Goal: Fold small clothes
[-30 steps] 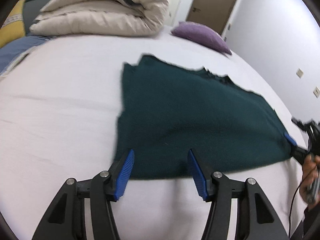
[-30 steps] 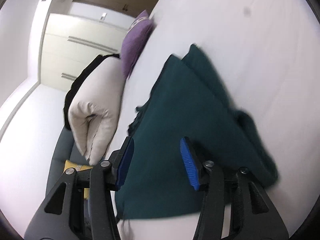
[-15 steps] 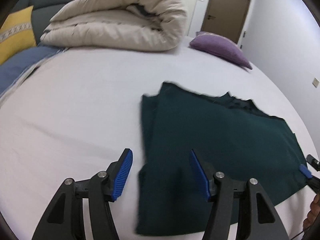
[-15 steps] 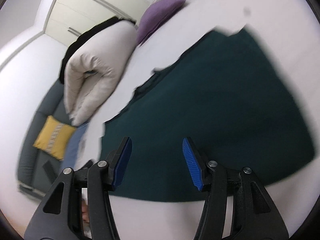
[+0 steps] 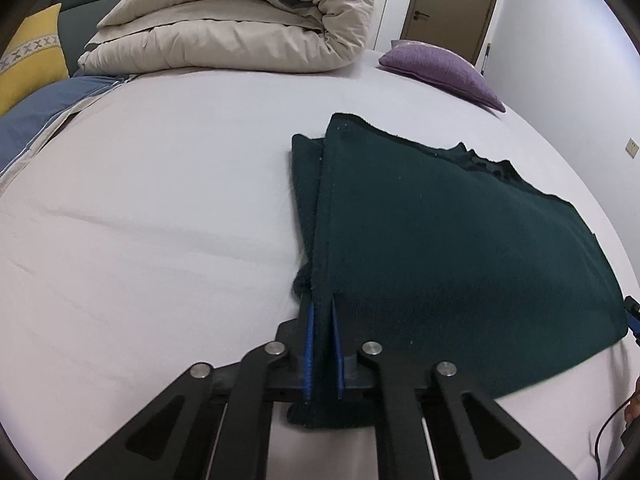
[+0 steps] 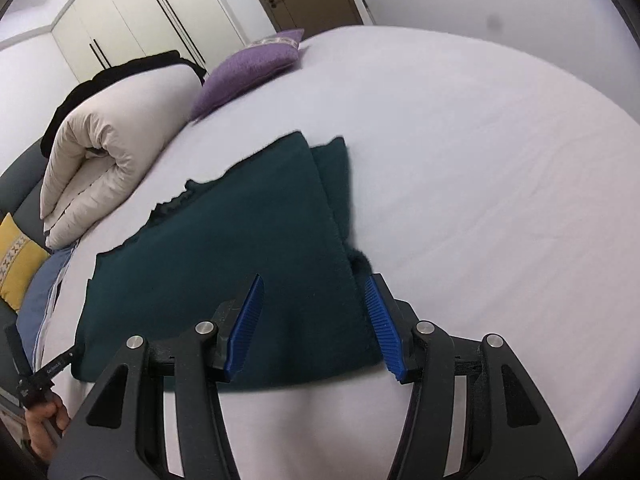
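Note:
A dark green garment (image 5: pixel 440 240) lies flat on the white bed, partly folded, with a narrower layer showing along its left edge. My left gripper (image 5: pixel 322 320) is shut on the garment's near left corner; the cloth runs between the blue pads. In the right wrist view the same dark green garment (image 6: pixel 240 248) lies ahead. My right gripper (image 6: pixel 316 320) is open, its blue pads straddling the garment's near right corner just above the cloth.
A rolled beige duvet (image 5: pixel 240 28) and a purple pillow (image 5: pixel 440 68) lie at the far side of the bed (image 5: pixel 140 200). A yellow cushion (image 5: pixel 28 60) and blue cloth (image 5: pixel 40 108) sit at the left. Door and wardrobes stand behind.
My left gripper closed onto the garment's near left corner. My right gripper swung round and now straddles the near right corner, still open.

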### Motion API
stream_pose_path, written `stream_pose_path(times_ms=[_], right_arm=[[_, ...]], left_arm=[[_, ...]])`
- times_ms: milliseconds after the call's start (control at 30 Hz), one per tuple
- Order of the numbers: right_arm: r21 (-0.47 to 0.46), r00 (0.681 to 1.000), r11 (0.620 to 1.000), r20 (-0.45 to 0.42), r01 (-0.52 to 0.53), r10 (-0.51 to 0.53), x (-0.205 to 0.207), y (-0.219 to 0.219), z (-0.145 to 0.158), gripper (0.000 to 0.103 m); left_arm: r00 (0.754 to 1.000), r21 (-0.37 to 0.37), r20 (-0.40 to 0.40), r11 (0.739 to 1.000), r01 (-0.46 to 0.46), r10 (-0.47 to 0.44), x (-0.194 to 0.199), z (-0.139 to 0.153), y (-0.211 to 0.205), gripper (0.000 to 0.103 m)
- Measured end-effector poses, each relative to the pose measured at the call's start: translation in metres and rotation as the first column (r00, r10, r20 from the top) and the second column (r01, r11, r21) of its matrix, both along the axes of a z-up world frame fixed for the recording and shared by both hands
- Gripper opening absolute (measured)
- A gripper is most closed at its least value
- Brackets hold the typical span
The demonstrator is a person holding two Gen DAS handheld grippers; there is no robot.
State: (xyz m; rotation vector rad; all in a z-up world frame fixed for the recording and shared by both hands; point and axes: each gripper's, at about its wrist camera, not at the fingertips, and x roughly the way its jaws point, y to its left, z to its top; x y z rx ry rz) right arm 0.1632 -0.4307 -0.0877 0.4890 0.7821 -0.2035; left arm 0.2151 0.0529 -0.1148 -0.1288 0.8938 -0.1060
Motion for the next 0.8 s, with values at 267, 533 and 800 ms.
stream_pose_path(times_ms=[267, 533, 800], right_arm=[[-0.007, 0.999, 1.0, -0.04, 0.002, -0.002, 0.0, 0.0, -0.015, 0.049], [0.006, 0.998, 1.0, -0.06, 0.022, -0.021, -0.002, -0.01, -0.021, 0.039], [0.091, 0.997, 0.996, 0.076, 0.014, -0.021, -0.01, 0.007, 0.024, 0.043]], left_arm=[[1.0, 0.008, 0.012, 1.0, 0.013, -0.013, -0.014, -0.002, 0.001, 0.007], [1.0, -0.021, -0.013, 1.0, -0.013, 0.013, -0.013, -0.003, 0.007, 0.016], [0.997, -0.029, 0.081, 0.999, 0.017, -0.015, -0.031, 0.035, -0.014, 0.023]])
